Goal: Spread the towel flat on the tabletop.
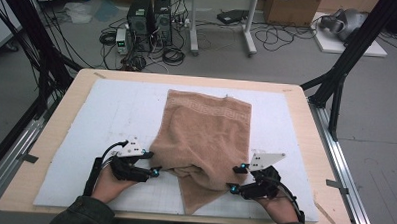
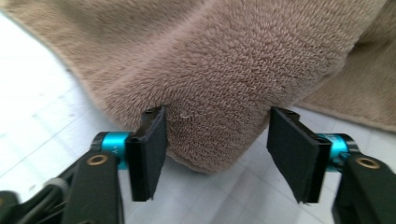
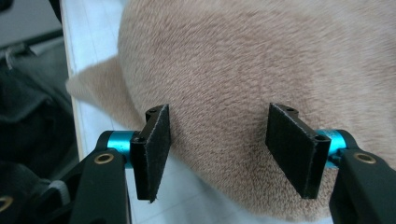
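A tan towel (image 1: 205, 137) lies folded and bunched on the white mat (image 1: 85, 138), one corner trailing toward the front edge. My left gripper (image 1: 150, 162) sits at the towel's near left edge. In the left gripper view its jaws (image 2: 217, 149) stand open around a rounded fold of the towel (image 2: 219, 84); the left pad (image 2: 149, 149) brushes the pile and the right pad is clear of it. My right gripper (image 1: 236, 178) is at the near right edge, its jaws (image 3: 217, 149) open with the towel's bulge (image 3: 243, 84) just ahead of and between them, not pinched.
The mat covers a wooden table (image 1: 56, 122) whose front edge is close to my hands. Black frame posts (image 1: 337, 87) stand at the far corners. On the floor beyond the table are computer towers (image 1: 149, 20) and cables.
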Action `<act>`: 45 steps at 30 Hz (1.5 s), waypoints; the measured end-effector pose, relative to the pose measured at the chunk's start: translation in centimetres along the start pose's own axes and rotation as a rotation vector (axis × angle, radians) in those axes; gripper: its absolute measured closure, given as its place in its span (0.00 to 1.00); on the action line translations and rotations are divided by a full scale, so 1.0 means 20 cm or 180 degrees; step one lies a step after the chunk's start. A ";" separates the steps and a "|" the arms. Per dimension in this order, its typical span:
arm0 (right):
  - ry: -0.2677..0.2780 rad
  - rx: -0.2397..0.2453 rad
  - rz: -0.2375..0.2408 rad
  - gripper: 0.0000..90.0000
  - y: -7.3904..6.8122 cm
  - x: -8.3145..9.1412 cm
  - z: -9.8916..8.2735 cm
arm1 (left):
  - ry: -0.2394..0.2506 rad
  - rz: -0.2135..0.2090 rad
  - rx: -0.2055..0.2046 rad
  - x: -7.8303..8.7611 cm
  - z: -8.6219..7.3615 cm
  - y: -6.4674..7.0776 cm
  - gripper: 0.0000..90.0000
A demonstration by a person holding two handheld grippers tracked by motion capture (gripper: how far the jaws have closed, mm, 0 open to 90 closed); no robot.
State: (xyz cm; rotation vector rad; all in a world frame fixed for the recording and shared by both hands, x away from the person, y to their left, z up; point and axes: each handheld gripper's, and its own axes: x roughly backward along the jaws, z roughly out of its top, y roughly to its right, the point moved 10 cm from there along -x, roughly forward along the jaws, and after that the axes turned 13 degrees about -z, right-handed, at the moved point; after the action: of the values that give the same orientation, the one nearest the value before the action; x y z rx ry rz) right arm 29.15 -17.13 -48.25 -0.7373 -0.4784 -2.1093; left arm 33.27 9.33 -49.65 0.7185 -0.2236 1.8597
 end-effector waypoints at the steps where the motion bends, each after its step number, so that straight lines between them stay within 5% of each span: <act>1: -0.0037 0.0045 -0.0007 0.51 0.00 -0.02 -0.01 | -0.0017 0.0039 -0.0041 -0.01 0.00 -0.01 0.53; 3: -0.0064 0.0018 -0.0006 0.66 0.01 -0.05 -0.02 | -0.0016 0.0064 -0.0019 -0.04 0.01 -0.02 0.71; 4: -0.0067 -0.0010 0.0046 0.80 0.02 -0.08 -0.02 | -0.0011 0.0055 -0.0015 -0.04 0.01 -0.02 0.89; 9: -0.0029 -0.0040 0.0072 0.92 0.06 -0.07 0.03 | 0.0004 0.0150 -0.0038 0.01 0.03 -0.03 0.95; 15: 0.0132 0.0013 -0.0099 0.93 0.12 0.06 0.19 | 0.0361 0.0290 0.0013 0.28 0.18 -0.03 0.95; 20: 0.0160 0.0090 -0.0255 0.94 0.22 0.10 0.31 | 0.0392 0.0488 -0.0096 0.35 0.31 -0.07 0.95; 22: 0.0071 0.0061 -0.0382 0.94 0.33 0.02 0.36 | 0.0347 0.0601 -0.0096 0.32 0.37 -0.14 0.95; 23: 0.0049 -0.0011 -0.0404 0.94 0.37 -0.01 0.37 | 0.0313 0.0614 0.0015 0.25 0.39 -0.23 0.95; 24: 0.0049 -0.0011 -0.0404 0.94 0.37 -0.01 0.37 | 0.0313 0.0614 0.0015 0.25 0.39 -0.23 0.95; 27: -0.0162 -0.0262 -0.0483 0.94 0.53 -0.17 0.31 | 0.0212 0.0618 0.0224 0.12 0.36 -0.37 0.94; 33: -0.0417 -0.0479 -0.0500 0.94 0.63 -0.34 0.22 | -0.0066 0.0717 0.0476 -0.08 0.26 -0.55 0.94; 38: -0.0418 -0.0489 -0.0486 0.86 0.63 -0.37 0.21 | -0.0022 0.0696 0.0550 -0.06 0.25 -0.56 0.77; 42: -0.0172 -0.0576 -0.0518 0.72 0.60 -0.22 0.24 | 0.0118 0.0646 0.0466 0.05 0.27 -0.50 0.64; 45: -0.0074 -0.0505 -0.0563 0.69 0.56 -0.14 0.24 | 0.0212 0.0631 0.0407 0.12 0.26 -0.44 0.60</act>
State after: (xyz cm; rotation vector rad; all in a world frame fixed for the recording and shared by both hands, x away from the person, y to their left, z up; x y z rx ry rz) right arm 41.20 -19.37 -45.54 -0.8367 -0.4046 -2.3266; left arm 42.51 12.32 -45.65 0.7417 -0.1377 2.0983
